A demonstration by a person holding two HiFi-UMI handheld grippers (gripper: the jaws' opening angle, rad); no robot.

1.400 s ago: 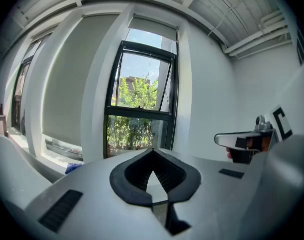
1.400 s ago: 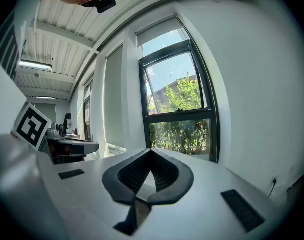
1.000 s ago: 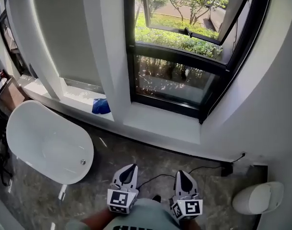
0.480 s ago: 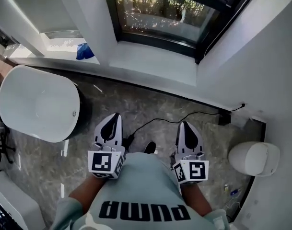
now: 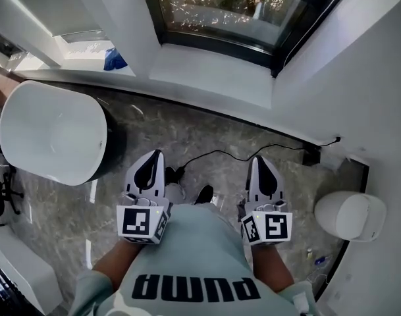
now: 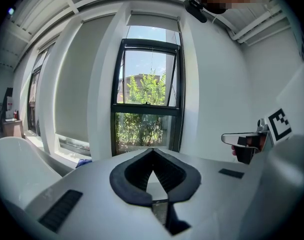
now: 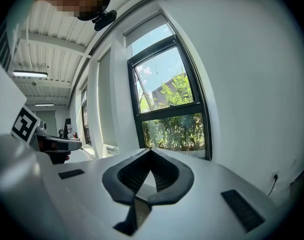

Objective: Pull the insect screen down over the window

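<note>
Both pairs of jaws are closed on nothing. The left gripper (image 5: pixel 151 165) and right gripper (image 5: pixel 260 170) sit low at the person's waist, over the grey floor (image 5: pixel 207 133). The window (image 5: pixel 220 5) stands ahead, well apart from both, with bushes showing through it, and the insect screen can't be made out

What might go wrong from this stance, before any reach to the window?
The black cable lies on the floor between the person and the window: a possible trip. The left gripper and right gripper are both shut and low, so they must open before taking hold of anything.
</note>
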